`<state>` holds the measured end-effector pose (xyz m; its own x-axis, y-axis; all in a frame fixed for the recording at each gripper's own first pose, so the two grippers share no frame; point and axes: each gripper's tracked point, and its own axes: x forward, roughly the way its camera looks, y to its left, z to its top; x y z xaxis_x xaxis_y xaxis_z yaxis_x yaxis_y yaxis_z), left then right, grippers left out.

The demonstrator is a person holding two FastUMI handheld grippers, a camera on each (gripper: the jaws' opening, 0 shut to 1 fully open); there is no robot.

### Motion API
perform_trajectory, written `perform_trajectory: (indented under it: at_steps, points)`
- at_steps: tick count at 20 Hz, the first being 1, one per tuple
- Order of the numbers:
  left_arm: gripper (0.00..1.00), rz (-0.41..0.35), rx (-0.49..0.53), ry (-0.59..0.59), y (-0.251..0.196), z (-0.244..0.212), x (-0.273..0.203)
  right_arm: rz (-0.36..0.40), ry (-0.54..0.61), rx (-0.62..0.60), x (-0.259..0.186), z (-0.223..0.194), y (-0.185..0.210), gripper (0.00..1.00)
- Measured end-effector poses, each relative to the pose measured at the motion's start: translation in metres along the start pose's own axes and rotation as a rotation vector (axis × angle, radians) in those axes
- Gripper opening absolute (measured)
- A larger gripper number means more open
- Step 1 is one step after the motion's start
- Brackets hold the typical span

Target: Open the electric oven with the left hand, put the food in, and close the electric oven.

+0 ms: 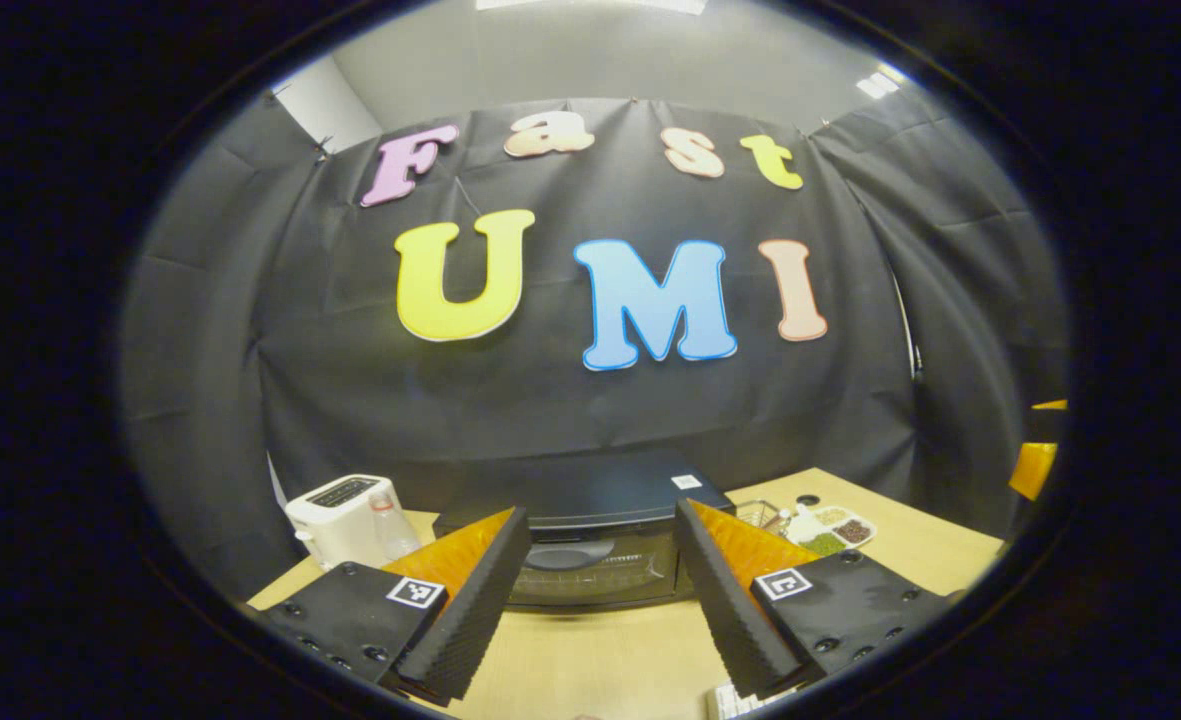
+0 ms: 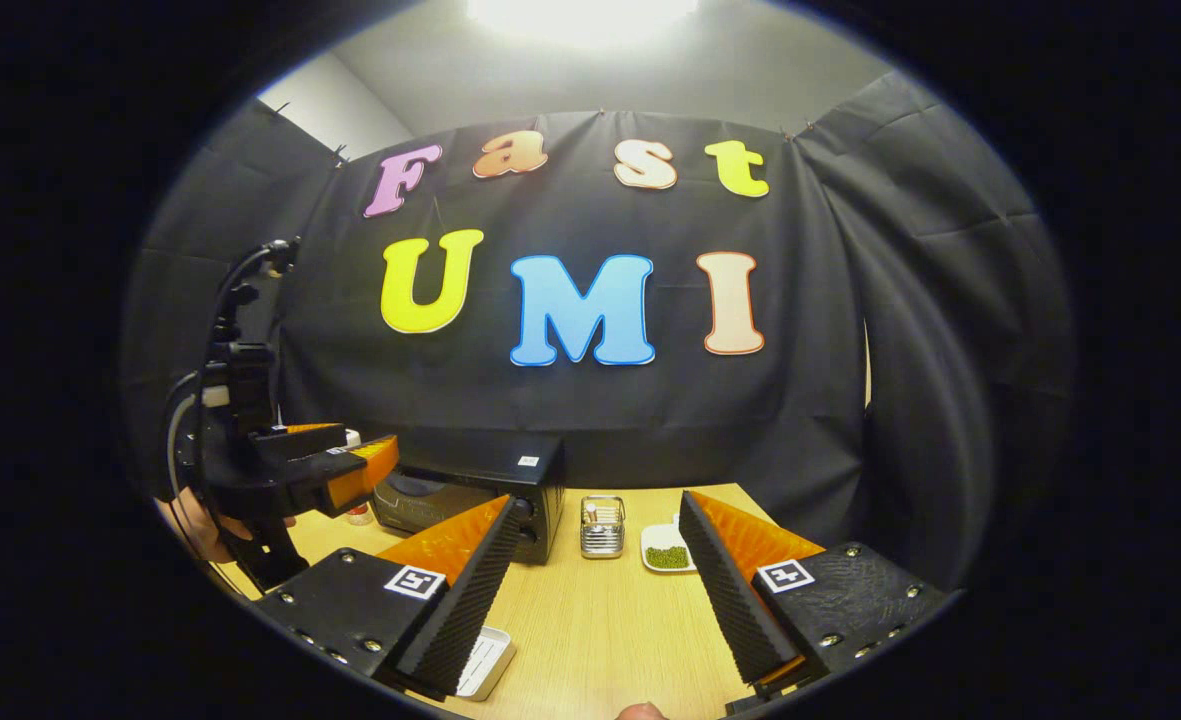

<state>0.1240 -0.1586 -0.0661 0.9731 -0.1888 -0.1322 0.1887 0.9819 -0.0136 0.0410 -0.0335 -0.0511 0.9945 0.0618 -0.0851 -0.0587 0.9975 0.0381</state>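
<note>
- Left hand-held gripper hovers before the electric oven, fingers spread, holding nothing; the right hand-held gripper likewise gapes empty.
- Oven door looks closed on the table.
- Judged opening step: reach its top edge, pull down.

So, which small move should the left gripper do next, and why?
Probably move the left gripper forward to the door of the black electric oven. The door looks closed, the gripper is open and holds nothing, and bare wooden table lies between them. The right gripper is open too, so the door likely comes first.
</note>
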Motion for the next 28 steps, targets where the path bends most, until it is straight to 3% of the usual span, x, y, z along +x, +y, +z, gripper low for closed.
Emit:
perform_trajectory:
  at_steps: [9,16,28]
  points:
    - [1.0,0.11,0.005,-0.061,0.032,0.039,-0.1,0.011,-0.044,0.03,-0.019,0.005,-0.019,0.98]
    - [1.0,0.128,-0.002,-0.084,0.054,0.041,-0.155,-0.021,-0.071,0.035,-0.037,0.014,-0.016,0.97]
    - [1.0,0.127,0.008,-0.111,0.085,0.047,-0.182,-0.055,-0.088,0.047,-0.056,0.025,0.005,0.98]
